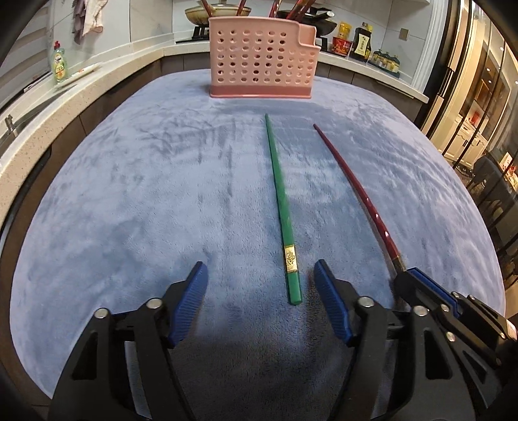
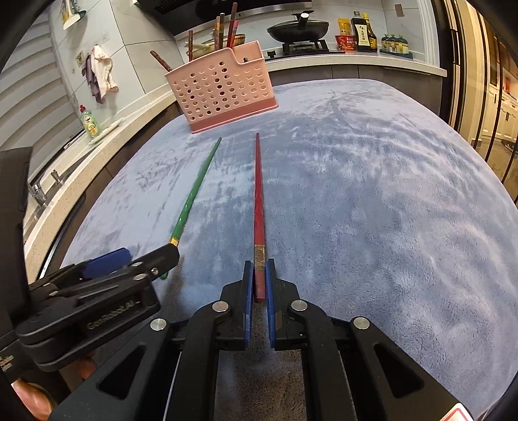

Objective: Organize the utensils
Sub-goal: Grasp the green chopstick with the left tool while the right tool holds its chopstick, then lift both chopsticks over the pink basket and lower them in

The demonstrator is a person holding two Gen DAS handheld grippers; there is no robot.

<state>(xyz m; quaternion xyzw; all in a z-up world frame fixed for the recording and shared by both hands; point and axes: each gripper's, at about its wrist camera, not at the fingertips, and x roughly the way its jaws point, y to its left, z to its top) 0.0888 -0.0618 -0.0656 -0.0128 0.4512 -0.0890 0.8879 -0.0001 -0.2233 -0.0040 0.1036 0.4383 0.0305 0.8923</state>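
Note:
A green chopstick point(image 1: 281, 207) lies on the blue cloth point(image 1: 145, 200), its thick end between my open left gripper's point(image 1: 259, 278) fingers, untouched. A red chopstick point(image 1: 356, 187) lies to its right. In the right wrist view my right gripper point(image 2: 259, 275) is shut on the red chopstick's point(image 2: 259, 194) thick end, which rests on the cloth point(image 2: 372, 210). The green chopstick point(image 2: 194, 191) and the left gripper point(image 2: 142, 259) show at the left. A pink perforated utensil holder point(image 1: 262, 55) stands at the far edge with several chopsticks in it; it also shows in the right wrist view point(image 2: 223, 87).
A stone counter point(image 1: 48, 107) runs along the left with a green dish soap bottle point(image 1: 60, 63) and a tap point(image 2: 39, 191). A black wok point(image 2: 298, 27) on the stove and sauce bottles point(image 2: 362, 32) stand behind. Glass doors point(image 1: 479, 97) are at the right.

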